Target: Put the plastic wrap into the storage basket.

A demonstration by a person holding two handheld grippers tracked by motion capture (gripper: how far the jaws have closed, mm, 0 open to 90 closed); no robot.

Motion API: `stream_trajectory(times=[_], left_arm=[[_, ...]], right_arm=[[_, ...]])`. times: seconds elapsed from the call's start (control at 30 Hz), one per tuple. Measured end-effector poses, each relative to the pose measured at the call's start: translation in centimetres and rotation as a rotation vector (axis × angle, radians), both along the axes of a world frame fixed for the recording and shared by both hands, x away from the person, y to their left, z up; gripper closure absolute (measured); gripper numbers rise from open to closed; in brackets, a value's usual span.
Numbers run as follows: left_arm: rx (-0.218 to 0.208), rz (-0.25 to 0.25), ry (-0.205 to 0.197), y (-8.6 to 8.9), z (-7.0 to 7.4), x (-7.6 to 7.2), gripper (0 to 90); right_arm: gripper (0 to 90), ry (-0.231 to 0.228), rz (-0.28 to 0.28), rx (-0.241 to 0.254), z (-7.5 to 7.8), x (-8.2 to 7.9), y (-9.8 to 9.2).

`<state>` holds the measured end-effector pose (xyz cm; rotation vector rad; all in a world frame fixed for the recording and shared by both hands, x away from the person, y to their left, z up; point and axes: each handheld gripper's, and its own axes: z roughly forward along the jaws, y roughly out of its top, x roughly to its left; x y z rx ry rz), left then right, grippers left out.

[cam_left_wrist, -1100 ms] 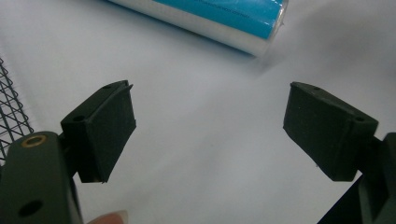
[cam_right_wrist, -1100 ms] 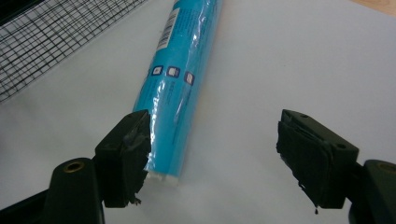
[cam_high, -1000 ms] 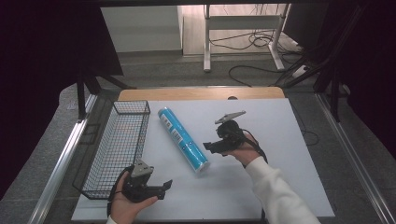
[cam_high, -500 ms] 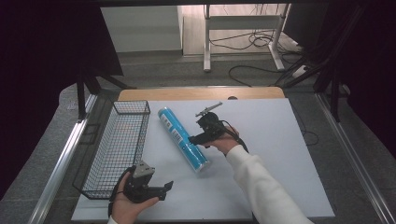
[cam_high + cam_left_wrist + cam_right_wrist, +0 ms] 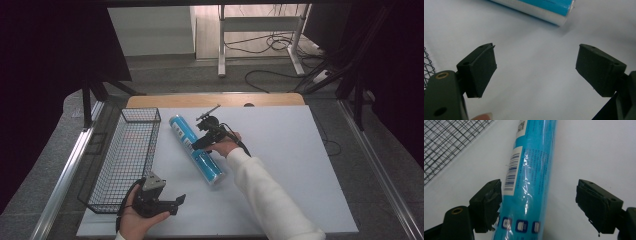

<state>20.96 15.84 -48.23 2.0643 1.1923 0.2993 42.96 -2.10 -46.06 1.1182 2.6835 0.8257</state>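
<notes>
A long blue tube wrapped in clear film (image 5: 196, 150) lies slantwise on the white table (image 5: 290, 150), right of the wire basket (image 5: 125, 155). My right gripper (image 5: 196, 146) hovers over the tube's middle, open. In the right gripper view the blue tube (image 5: 531, 175) runs up between the two spread jaws, the left one over its edge, with its barcode label visible. My left gripper (image 5: 175, 204) rests open near the table's front edge, held in a hand. In the left gripper view the tube's near end (image 5: 544, 8) lies ahead, above the wide-open jaws.
The black wire basket stands along the table's left side; its mesh (image 5: 451, 142) shows at the upper left of the right gripper view. Cables and a desk frame (image 5: 260, 30) lie on the floor beyond the table. A metal rail (image 5: 65, 180) runs left of the table.
My right gripper has moved left from beside the tube to over its middle. The left gripper has stayed put.
</notes>
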Motion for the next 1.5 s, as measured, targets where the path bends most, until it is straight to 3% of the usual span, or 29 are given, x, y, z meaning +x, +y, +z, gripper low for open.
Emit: stream_trajectory(times=[0.27,0.67,1.0,1.13,1.5], left_arm=[[-0.001,0.000,0.000,0.1,0.0,0.0,16.5],[-0.006,0.004,-0.001,0.2,0.0,0.0,16.5],[-0.002,-0.002,-0.001,0.0,0.0,0.0,16.5],[-0.001,-0.003,-0.001,0.0,0.0,0.0,16.5],[-0.005,0.002,-0.001,0.2,-0.1,0.1,16.5]], right_arm=[[17.3,0.036,-0.017,-0.038,-1.3,1.5,1.7],[16.9,0.073,-0.004,-0.095,-2.8,2.0,4.3],[18.5,0.115,-0.007,-0.152,-3.7,2.1,4.5],[25.8,0.136,-0.010,-0.177,-4.3,2.1,4.9],[30.6,0.193,-0.044,-0.160,-4.1,2.6,4.7]])
